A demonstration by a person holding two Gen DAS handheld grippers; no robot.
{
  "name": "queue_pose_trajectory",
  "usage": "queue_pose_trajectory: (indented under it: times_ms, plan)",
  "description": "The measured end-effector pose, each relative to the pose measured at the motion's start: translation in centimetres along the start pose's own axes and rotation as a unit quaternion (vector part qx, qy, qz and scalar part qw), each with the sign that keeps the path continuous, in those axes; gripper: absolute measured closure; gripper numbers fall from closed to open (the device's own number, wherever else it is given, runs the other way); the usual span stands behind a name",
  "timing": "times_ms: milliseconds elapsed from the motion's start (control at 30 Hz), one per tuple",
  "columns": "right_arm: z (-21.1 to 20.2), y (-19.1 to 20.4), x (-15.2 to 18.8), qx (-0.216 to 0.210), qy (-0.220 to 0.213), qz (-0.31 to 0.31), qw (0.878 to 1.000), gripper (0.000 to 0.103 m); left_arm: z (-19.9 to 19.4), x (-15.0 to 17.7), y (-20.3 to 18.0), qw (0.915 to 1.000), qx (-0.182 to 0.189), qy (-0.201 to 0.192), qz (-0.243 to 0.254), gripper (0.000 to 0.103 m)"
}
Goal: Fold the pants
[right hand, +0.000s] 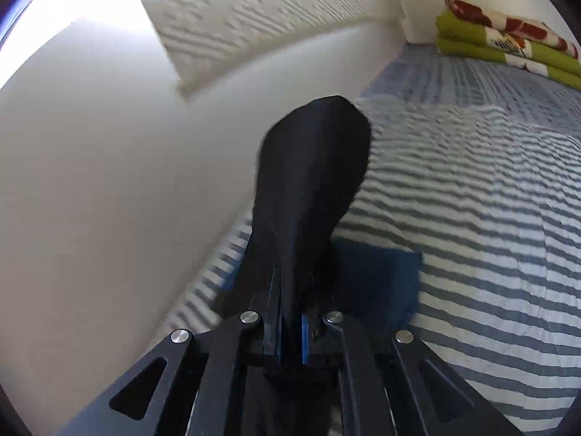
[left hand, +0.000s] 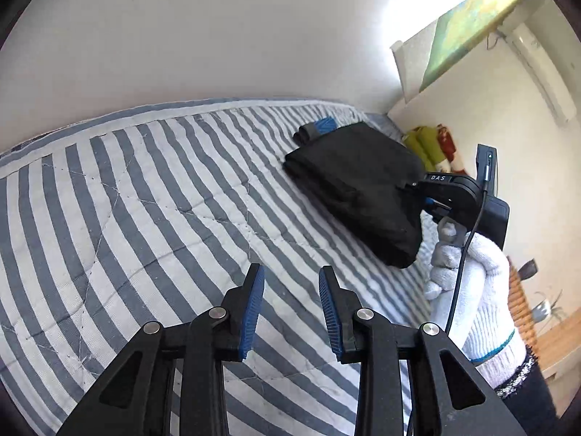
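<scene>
The black pants (left hand: 363, 185) form a folded bundle, lifted at one end over the striped bedspread (left hand: 152, 196). My right gripper (left hand: 417, 190), held by a white-gloved hand (left hand: 468, 290), is shut on the bundle's near edge. In the right wrist view the pants (right hand: 312, 181) hang out from between the shut fingers of that gripper (right hand: 290, 290), blurred by motion. My left gripper (left hand: 291, 278) hovers open above the bedspread, short of the pants, with nothing between its blue pads (left hand: 254, 305).
Another folded dark garment with a blue patch (left hand: 319, 127) lies beyond the pants. A dark blue folded item (right hand: 377, 279) lies under the right gripper. A green and red folded blanket (right hand: 508, 40) sits at the bed's far end. A white wall (left hand: 218, 36) borders the bed.
</scene>
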State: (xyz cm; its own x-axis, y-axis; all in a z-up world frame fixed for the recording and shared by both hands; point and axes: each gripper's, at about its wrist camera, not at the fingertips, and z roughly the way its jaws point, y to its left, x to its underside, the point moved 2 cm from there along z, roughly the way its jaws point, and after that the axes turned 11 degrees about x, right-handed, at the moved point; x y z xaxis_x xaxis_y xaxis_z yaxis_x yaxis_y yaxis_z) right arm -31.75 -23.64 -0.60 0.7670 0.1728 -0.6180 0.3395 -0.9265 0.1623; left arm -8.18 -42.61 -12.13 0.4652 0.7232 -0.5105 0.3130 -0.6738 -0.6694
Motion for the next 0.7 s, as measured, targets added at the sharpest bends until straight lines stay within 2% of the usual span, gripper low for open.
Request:
queue_pose_trajectory:
  times_ms: [33,67,167,300,433,533,567,600,633,667,700]
  plan:
    - [1.3,-0.8,0.6,0.03,0.013,-0.011,0.999,0.092,0.6,0.1,0.0,0.9997,-0.02,0.01,0.004,0.069]
    - [1.9,-1.8,0.9,0.04,0.016,-0.012,0.999,0.084,1.1,0.2,0.0,0.9991,-0.035,0.021,0.007,0.069]
    - [1.7,-4.6,0.9,0.036,0.038,0.003,0.999,0.062,2.4,0.3,-0.5,0.998,-0.053,0.028,0.022,0.068]
    - [-1.2,-6.7,0.3,0.057,0.016,-0.003,0.998,0.062,2.4,1.4,-1.6,0.9974,-0.051,0.034,0.037,0.065]
    - [-3.7,-7.3,0.3,0.043,-0.03,0.009,0.999,0.061,3.7,1.1,-0.8,0.9971,-0.055,0.036,0.039,0.065]
    - [-3.6,-3.2,0.8,0.065,-0.054,-0.088,0.993,0.062,3.2,1.0,-0.4,0.9957,-0.071,0.039,0.046,0.065]
    - [-2.8,-1.7,1.1,0.066,-0.05,-0.119,0.989,0.062,3.4,1.1,-0.4,0.9948,-0.078,0.042,0.051,0.065]
    - [-1.3,-0.5,1.5,0.061,-0.025,-0.146,0.987,0.061,3.6,1.2,-0.7,0.9939,-0.083,0.045,0.057,0.064]
    - [0.8,0.3,2.1,0.064,0.018,-0.166,0.984,0.061,3.6,1.1,-0.9,0.9931,-0.088,0.047,0.062,0.061]
    - [2.7,1.0,2.8,0.09,0.047,-0.187,0.977,0.062,3.7,1.1,-1.2,0.9921,-0.091,0.051,0.069,0.058]
    - [2.9,1.5,3.0,0.11,0.031,-0.199,0.973,0.062,3.6,1.2,-1.5,0.9912,-0.094,0.055,0.076,0.057]
